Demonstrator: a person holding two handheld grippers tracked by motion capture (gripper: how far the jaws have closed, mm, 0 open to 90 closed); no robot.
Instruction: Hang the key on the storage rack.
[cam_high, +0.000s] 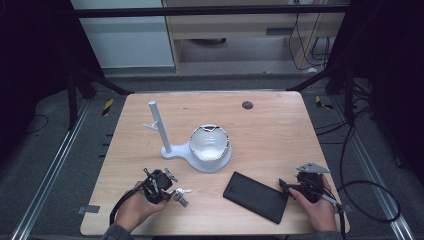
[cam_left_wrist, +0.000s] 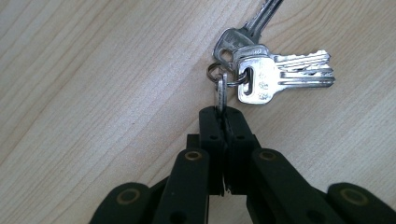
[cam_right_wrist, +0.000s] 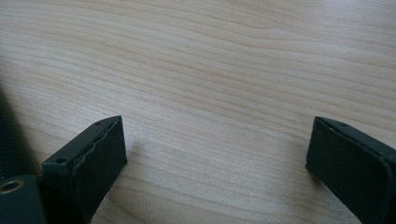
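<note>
A bunch of silver keys (cam_left_wrist: 271, 70) on a ring lies on the wooden table (cam_high: 270, 130). My left gripper (cam_left_wrist: 223, 112) is shut on one key of the bunch, which stands on edge between its tips. From above, the left gripper (cam_high: 170, 192) sits at the near left with the keys (cam_high: 181, 194) just to its right. My right gripper (cam_right_wrist: 215, 154) is open over bare wood with nothing between its jaws. In the high view the right gripper (cam_high: 286, 186) rests at the near right, beside a black rectangular case (cam_high: 256, 196).
A white stand (cam_high: 161, 131) with an upright post and a short side peg rises left of centre. Its base carries a white bowl (cam_high: 209, 142). A small dark disc (cam_high: 247, 105) lies near the table's far edge. Cables trail over the floor on the right.
</note>
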